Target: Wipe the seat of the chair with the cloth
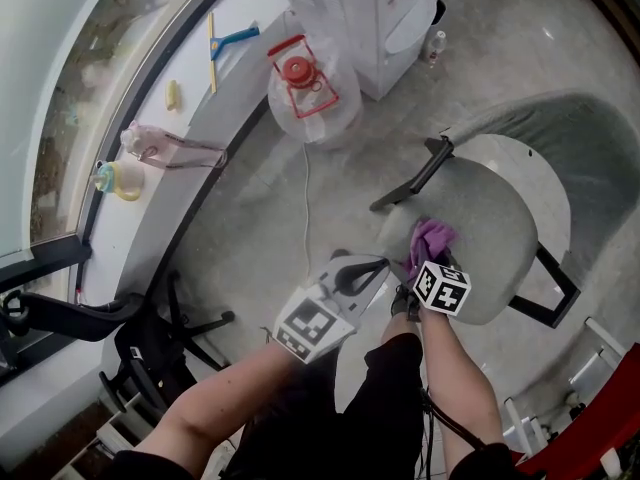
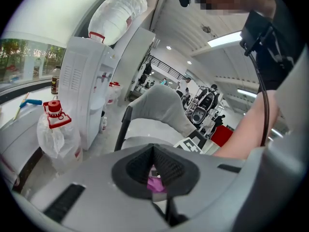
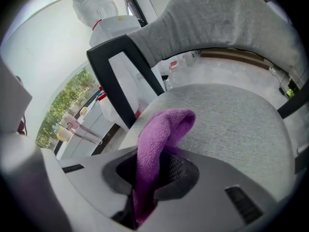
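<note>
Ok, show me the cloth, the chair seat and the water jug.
cloth (image 3: 164, 127): right gripper view, on its folded end.
chair seat (image 1: 490, 233): head view, bare grey fabric beside the cloth.
water jug (image 1: 325, 108): head view, clear body below the red cap.

seat (image 1: 505, 213) lies bare and wide beyond the cloth (image 1: 432, 236) clamped in the right gripper (image 1: 425, 260), clear run up to the backrest (image 1: 585, 143). one black armrest (image 1: 418, 173) fences the left edge, the other armrest (image 1: 548, 290) the right. left gripper (image 1: 380, 266), jaws closed, crowds the near rim. open floor (image 1: 250, 228) leftward, up to the bagged water jug (image 1: 312, 93).
</note>
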A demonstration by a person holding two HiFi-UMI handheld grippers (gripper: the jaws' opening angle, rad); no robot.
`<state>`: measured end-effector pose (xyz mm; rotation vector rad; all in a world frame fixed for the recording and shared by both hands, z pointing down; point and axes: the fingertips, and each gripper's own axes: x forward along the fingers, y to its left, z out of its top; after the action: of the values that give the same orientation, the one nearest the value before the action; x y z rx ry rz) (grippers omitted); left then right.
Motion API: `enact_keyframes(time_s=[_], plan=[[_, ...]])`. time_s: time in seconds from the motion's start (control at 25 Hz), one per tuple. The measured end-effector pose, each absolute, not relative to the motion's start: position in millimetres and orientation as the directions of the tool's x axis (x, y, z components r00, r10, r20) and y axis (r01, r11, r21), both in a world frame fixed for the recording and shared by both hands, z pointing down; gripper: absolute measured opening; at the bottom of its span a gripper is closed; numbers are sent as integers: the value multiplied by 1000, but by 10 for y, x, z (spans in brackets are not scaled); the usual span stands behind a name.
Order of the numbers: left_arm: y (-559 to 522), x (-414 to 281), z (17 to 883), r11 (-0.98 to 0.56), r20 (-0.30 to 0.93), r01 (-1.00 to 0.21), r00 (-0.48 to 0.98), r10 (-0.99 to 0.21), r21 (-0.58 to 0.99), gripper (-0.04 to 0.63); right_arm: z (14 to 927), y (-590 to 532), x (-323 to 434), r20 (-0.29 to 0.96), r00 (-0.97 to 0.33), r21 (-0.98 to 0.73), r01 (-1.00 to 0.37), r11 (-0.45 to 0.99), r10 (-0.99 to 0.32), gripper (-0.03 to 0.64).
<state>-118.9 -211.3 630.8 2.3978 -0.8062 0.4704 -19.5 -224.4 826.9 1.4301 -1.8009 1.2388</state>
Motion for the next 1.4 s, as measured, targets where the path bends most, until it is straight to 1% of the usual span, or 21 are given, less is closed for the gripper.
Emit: enact_keyframes(time_s=[0.28,0.36,0.44,0.56,0.68,0.8,0.92,1.0,1.16,1.28,1.4], plan=[[-2108,-1329,6302,-654,490,-647,749,-447,392,8,8144,-2453,-628,789,-401,-415,-907,79,-465,66],[-2115,-1313,6286,-658,491,-644,750,-443,391,8,8036,-2509,-602,768,-410,-431,-899,77,-492,66],[-2126,-1245,6261,-666,490,-636,756,-435,390,8,7916,-2555,-445,752,-392,-432,-900,53,-530,66],[-2141,-1038,6211,-688,480,-610,775,-412,394,8,7769,-2574,15,740,-330,-410,-912,-4,-586,66],[-2171,-783,6156,-716,468,-578,795,-386,391,8,7699,-2527,628,751,-246,-346,-937,-48,-613,66],[-2202,-538,6117,-737,460,-552,810,-363,390,8,7682,-2387,1288,773,-145,-258,-961,-96,-618,66],[-2196,-315,6113,-759,457,-521,825,-332,391,6,7713,-2200,1908,799,-27,-184,-962,-202,-601,66],[-2184,-183,6127,-763,458,-511,830,-318,395,8,7746,-2096,2217,812,30,-154,-952,-263,-583,66],[-2128,48,6158,-771,460,-491,839,-292,406,6,7878,-1937,2572,842,100,-93,-941,-325,-530,66],[-2095,151,6189,-785,467,-472,843,-268,401,6,8049,-1865,2672,867,120,-73,-929,-362,-484,66],[-2123,172,6239,-783,473,-477,839,-269,399,8,8244,-1843,2712,889,128,-66,-915,-399,-440,66]])
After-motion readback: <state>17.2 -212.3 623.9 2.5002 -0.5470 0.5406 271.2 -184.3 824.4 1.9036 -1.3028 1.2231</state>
